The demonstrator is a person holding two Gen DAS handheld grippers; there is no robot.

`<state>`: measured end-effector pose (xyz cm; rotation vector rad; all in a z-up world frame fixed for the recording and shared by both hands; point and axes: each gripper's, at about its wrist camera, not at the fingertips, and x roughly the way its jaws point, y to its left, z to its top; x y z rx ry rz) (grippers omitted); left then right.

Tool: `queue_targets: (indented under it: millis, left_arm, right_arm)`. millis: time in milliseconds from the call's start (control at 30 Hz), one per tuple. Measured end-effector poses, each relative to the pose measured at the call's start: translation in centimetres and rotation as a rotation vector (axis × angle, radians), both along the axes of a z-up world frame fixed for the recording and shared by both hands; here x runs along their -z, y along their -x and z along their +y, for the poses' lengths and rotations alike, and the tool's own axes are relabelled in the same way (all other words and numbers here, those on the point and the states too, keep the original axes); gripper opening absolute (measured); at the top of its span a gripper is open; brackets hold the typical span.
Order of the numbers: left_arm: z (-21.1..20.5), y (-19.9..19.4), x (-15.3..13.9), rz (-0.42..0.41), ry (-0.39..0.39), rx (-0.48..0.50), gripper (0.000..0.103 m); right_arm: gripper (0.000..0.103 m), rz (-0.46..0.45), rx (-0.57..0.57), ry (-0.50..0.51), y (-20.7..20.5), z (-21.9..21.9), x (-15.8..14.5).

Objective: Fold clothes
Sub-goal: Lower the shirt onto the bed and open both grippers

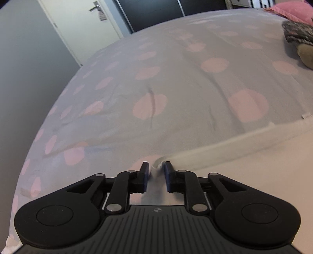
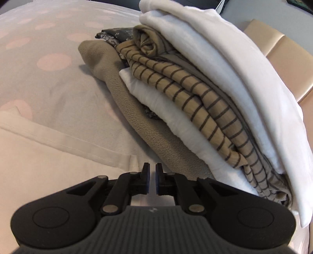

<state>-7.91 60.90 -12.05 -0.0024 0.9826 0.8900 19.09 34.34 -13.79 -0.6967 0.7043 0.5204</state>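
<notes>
A white garment (image 1: 254,156) lies flat on the bed, its hemmed edge running up to the right. My left gripper (image 1: 156,168) is shut on a bunched corner of that garment. In the right wrist view the same white garment (image 2: 49,166) lies at lower left with its hem (image 2: 78,142) crossing the frame. My right gripper (image 2: 152,172) sits at the garment's corner with its jaws nearly together; a thin gap shows and I cannot tell whether cloth is pinched between them.
The bed cover (image 1: 176,88) is grey with pink dots. A stack of folded clothes (image 2: 195,97) lies right of my right gripper: white, striped tan and beige fleece pieces. A pink pillow (image 1: 293,9) and door (image 1: 82,29) are far off.
</notes>
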Motion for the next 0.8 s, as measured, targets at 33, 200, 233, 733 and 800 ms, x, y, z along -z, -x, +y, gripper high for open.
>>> queue_targets:
  millis: [33, 200, 233, 733, 800]
  left_arm:
    - [-0.1, 0.2, -0.3, -0.002, -0.002, 0.002, 0.019]
    - [-1.2, 2.8, -1.7, -0.012, 0.02, 0.023, 0.019]
    - [-1.6, 3.6, -2.1, -0.018, 0.029, 0.027, 0.019]
    - [-11.2, 18.2, -6.3, -0.17, 0.31, -0.026, 0.04]
    - [-11.9, 19.3, -6.3, -0.18, 0.335, -0.045, 0.04]
  right_arm:
    - [0.006, -0.004, -0.006, -0.005, 0.2, -0.3, -0.3]
    - [0.032, 0.071, -0.017, -0.064, 2.2, -3.4, -2.1]
    - [0.032, 0.094, -0.02, -0.08, 2.7, -4.1, -2.5]
    - [0.057, 0.416, 0.152, -0.216, 10.6, -18.5, -5.0]
    - [0.058, 0.485, 0.19, -0.246, 11.0, -20.6, -4.8]
